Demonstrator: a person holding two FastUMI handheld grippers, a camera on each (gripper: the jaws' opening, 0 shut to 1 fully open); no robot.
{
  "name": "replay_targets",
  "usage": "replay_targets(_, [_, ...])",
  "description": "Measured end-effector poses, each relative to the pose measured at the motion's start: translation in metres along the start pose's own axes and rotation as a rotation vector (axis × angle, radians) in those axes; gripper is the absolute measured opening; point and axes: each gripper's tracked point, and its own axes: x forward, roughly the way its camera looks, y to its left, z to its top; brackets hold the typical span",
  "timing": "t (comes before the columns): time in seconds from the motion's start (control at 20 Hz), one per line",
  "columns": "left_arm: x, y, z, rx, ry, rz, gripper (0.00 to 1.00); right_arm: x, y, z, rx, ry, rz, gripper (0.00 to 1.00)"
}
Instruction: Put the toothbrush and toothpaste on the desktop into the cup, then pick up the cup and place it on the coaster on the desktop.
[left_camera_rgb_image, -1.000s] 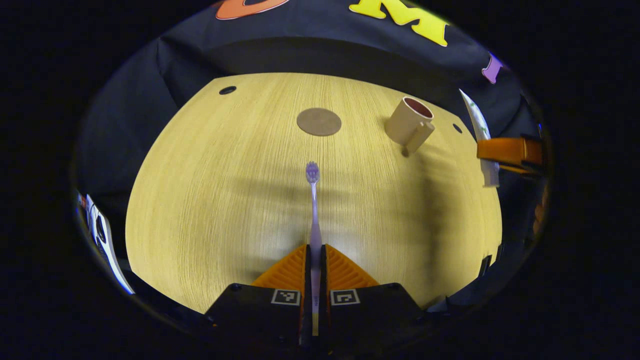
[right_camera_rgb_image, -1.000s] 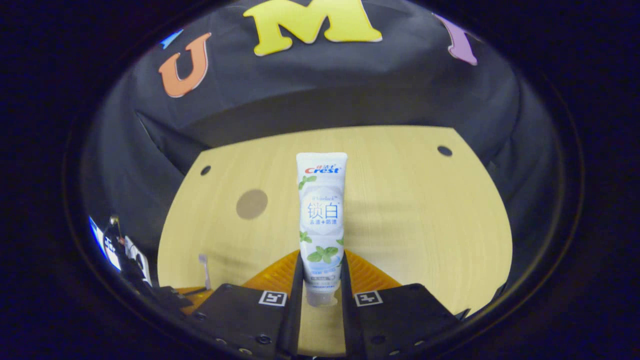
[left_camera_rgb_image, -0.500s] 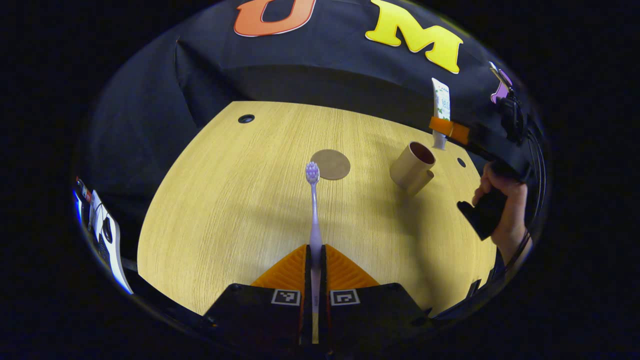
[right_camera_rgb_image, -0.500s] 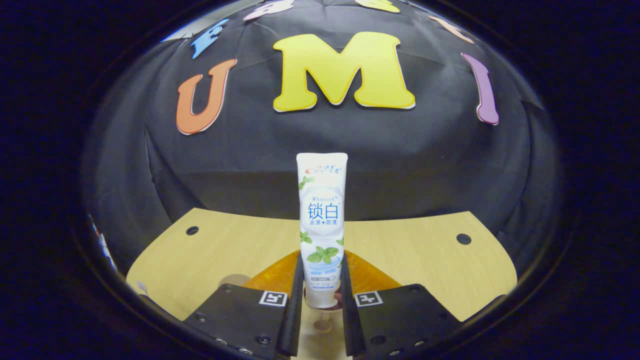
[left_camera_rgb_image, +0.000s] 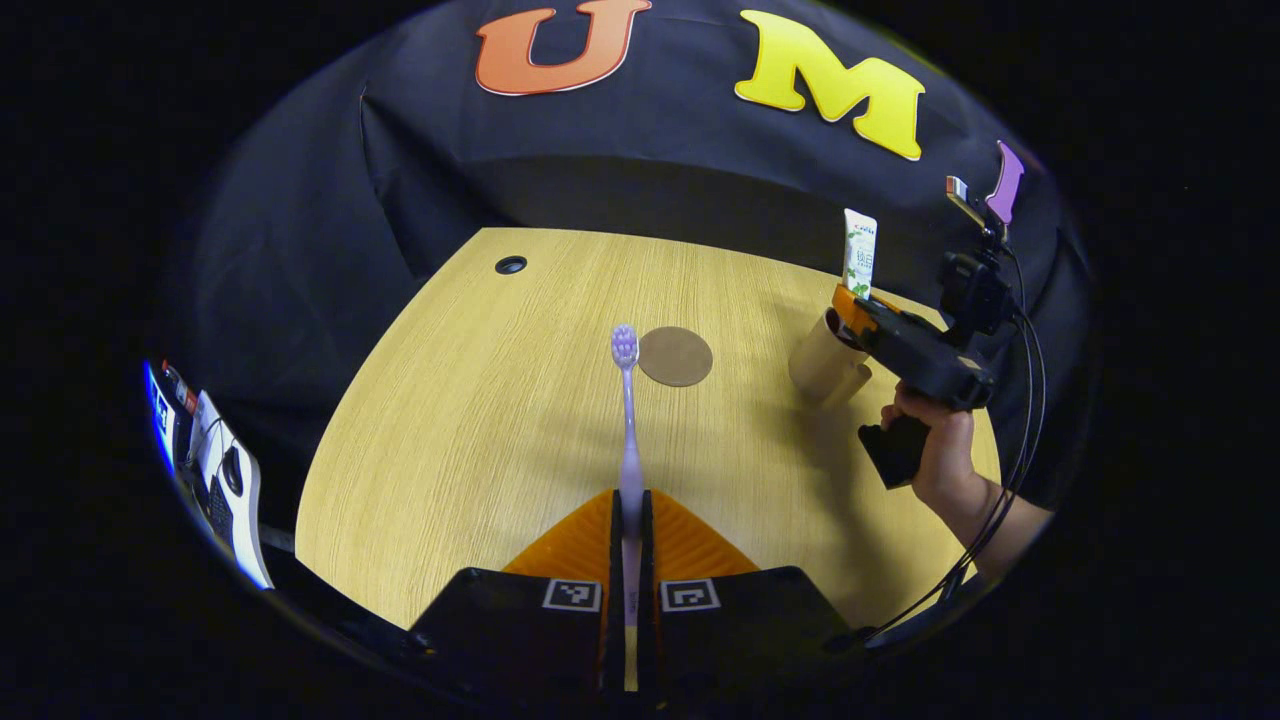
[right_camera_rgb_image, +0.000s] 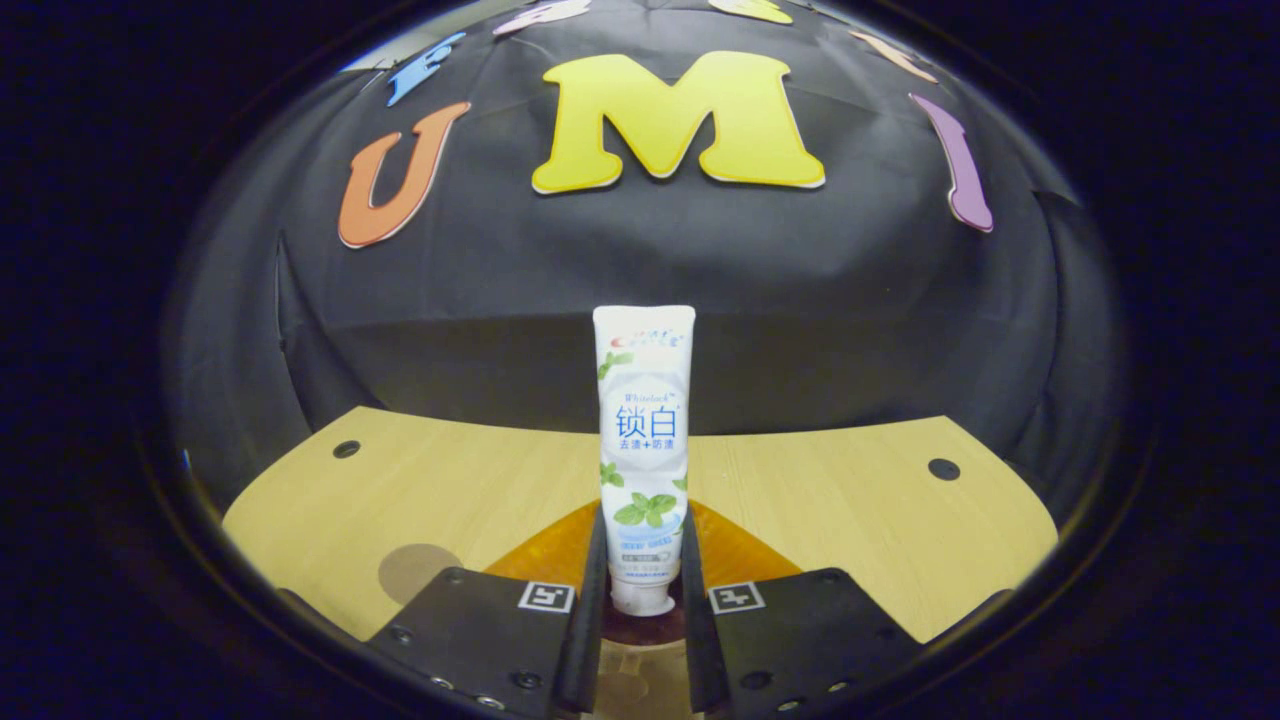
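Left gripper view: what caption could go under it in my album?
Left gripper holds a toothbrush while toothpaste hangs above the cup.

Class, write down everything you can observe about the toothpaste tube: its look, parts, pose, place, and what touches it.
The toothpaste tube is white, seemingly soft plastic, printed with green mint leaves and blue lettering. It stands upright, flat crimped end on top, cap end down. The right gripper is closed on its lower part, one finger pressing each side. In the left gripper view it is held directly above the beige cup, its lower end at the cup's mouth; whether it touches the cup cannot be told.
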Motion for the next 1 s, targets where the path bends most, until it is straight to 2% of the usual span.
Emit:
replay_targets(0.25, [-0.009,0.000,0.011,-0.009,0.014,-0.009,0.08,-0.003,-0.003,-0.021,0.024,0.026,-0.010,0.34])
replay_targets(0.45, [-0.007,-0.007,0.016,-0.004,-0.015,-0.030,0.08,-0.008,-0.004,-0.011,0.004,0.000,0.001,0.47])
replay_targets(0.55, [-0.002,-0.012,0.020,0.008,-0.048,-0.060,0.08,-0.015,-0.007,-0.002,0.011,-0.013,0.002,0.66])
replay_targets(0.6, [0.000,-0.014,0.025,0.022,-0.071,-0.071,0.08,-0.021,-0.008,0.005,0.020,-0.021,0.004,0.79])
replay_targets(0.9, [0.028,-0.032,0.068,0.085,-0.242,-0.117,0.08,-0.079,-0.021,0.037,0.029,-0.042,0.058,0.80])
replay_targets(1.0, [0.034,-0.042,0.082,0.106,-0.308,-0.142,0.08,-0.098,-0.037,0.038,0.035,-0.036,0.051,0.80])
